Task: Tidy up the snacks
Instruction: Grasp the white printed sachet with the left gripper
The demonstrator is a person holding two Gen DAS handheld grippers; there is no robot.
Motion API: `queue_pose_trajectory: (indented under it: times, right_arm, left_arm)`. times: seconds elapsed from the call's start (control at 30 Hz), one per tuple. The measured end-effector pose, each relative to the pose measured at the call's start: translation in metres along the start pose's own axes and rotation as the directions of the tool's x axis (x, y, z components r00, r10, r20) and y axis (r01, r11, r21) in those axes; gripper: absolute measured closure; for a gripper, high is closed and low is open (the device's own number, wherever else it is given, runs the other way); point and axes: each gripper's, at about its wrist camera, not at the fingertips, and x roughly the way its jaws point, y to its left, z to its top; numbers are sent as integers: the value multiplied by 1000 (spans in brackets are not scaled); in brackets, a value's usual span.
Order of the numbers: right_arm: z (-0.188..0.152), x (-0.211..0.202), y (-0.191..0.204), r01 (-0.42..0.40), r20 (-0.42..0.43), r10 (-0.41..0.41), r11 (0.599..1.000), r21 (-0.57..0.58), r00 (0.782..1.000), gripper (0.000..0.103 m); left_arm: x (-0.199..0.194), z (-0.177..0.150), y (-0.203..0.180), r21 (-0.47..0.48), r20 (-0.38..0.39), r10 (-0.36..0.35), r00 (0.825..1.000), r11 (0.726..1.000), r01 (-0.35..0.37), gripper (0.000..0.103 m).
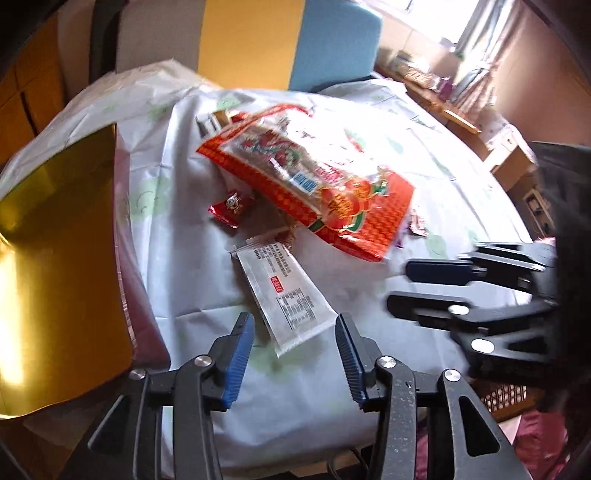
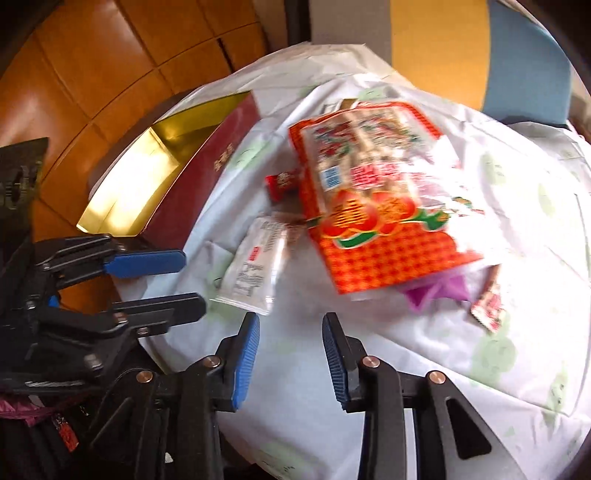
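Glossy orange snack bag (image 1: 310,177) | flat white sachet (image 1: 284,295) | both grippers' fingers apart, empty.

At my twelve o'clock, past the bench's white cloth (image 1: 192,280), I see a chair back (image 1: 251,40) striped yellow and blue. A curtained window (image 1: 469,26) glows at two o'clock. Wooden panelling (image 2: 110,59) fills ten o'clock in the right view.

A table under a pale cloth (image 1: 192,280) carries a maroon box (image 2: 199,184), an orange snack bag (image 1: 314,177) and small packets (image 1: 284,295).
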Motion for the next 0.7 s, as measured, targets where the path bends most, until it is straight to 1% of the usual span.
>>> queue_pose_trajectory:
  times: [0.03, 0.07, 0.17, 0.23, 0.27, 0.3, 0.33, 0.37, 0.4, 0.47, 0.57, 0.6, 0.7]
  right_arm:
    - [-1, -5, -4, 18, 11, -18, 1000, 5, 1000, 67]
    - [-2, -9, -8, 36, 22, -36, 999, 10, 999, 67]
    - [-3, -19, -18, 90, 51, -92, 996, 26, 994, 67]
    - [-4, -24, -26, 113, 65, -116, 993, 39, 991, 66]
    - [-5, -28, -29, 126, 69, -129, 991, 46, 989, 66]
    - [-4, -30, -32, 136, 72, -140, 989, 50, 988, 66]
    - [-3, -30, -34, 142, 75, -146, 989, 51, 986, 66]
    - [-3, -32, -37, 148, 78, -152, 988, 52, 985, 66]
    - [-2, -35, -40, 155, 82, -159, 986, 54, 984, 66]
    - [-1, -35, -39, 168, 91, -173, 984, 57, 981, 66]
    - [4, -31, -39, 186, 111, -192, 980, 63, 975, 65]
    - [5, -32, -38, 192, 115, -198, 979, 62, 973, 63]
    - [15, -29, -34, 223, 135, -228, 974, 48, 964, 52]
  left_arm:
    - [8, 4, 2, -23, -16, 3, 1000, 1000, -4, 44]
    - [14, 8, 5, -52, -30, 17, 999, 998, -18, 41]
    - [32, 18, 7, -101, -57, 44, 997, 994, -50, 39]
    - [40, 23, 6, -93, -59, 67, 996, 993, -72, 41]
    - [42, 24, 2, -71, -50, 85, 995, 994, -89, 41]
    - [44, 25, 0, -48, -40, 105, 994, 993, -107, 45]
    - [46, 25, -2, -30, -28, 127, 992, 991, -127, 60]
    - [46, 25, -3, -13, -11, 159, 987, 987, -159, 66]
    - [46, 27, -4, -5, -2, 156, 988, 988, -156, 69]
    - [42, 24, 0, -7, 10, 134, 991, 991, -134, 70]
    - [33, 16, 2, 4, 33, 138, 990, 990, -139, 71]
    - [27, 12, 3, 8, 50, 130, 990, 991, -130, 71]
    - [3, 5, -1, 24, 116, 110, 987, 993, -114, 71]
